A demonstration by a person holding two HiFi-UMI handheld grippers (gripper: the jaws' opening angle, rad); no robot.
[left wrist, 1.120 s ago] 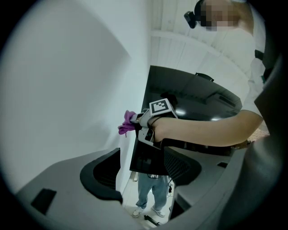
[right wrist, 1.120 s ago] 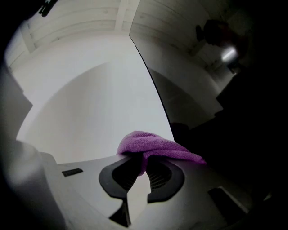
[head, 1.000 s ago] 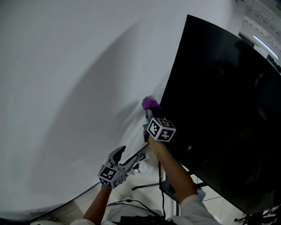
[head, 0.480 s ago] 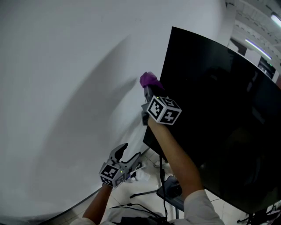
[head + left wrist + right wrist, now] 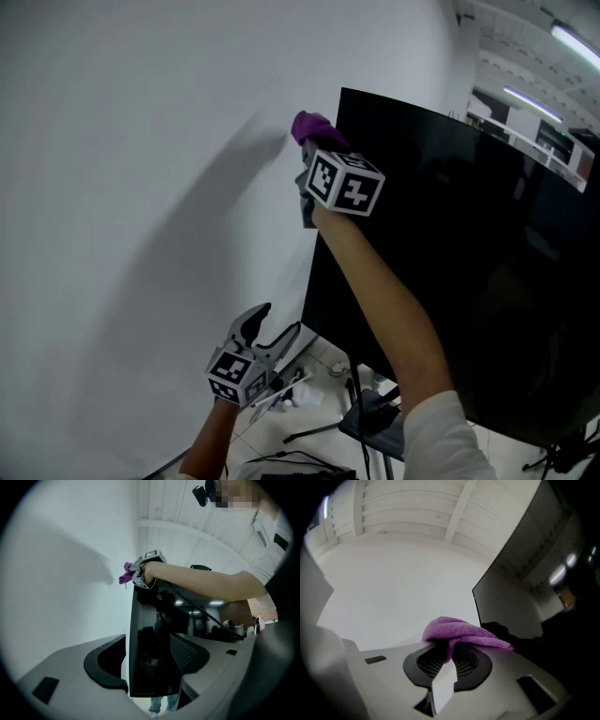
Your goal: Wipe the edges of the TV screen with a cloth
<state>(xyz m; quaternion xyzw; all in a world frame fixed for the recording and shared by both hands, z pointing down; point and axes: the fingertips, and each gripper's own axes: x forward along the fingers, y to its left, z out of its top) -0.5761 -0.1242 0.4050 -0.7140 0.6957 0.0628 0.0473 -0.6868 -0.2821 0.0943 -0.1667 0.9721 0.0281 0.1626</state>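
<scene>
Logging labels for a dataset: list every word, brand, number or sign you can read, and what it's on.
No readable text anywhere.
The TV screen shows no brand or label.
The right cube and left cube carry square marker patterns only, no letters.
The cloth is plain purple.

place: lab or studio — white wall | ceiling strip lights | tiled floor

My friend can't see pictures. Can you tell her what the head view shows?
The right gripper holds a purple cloth against the edge of a big black TV screen, near its top corner, beside a white wall. The left gripper hangs lower down, open and empty.
</scene>
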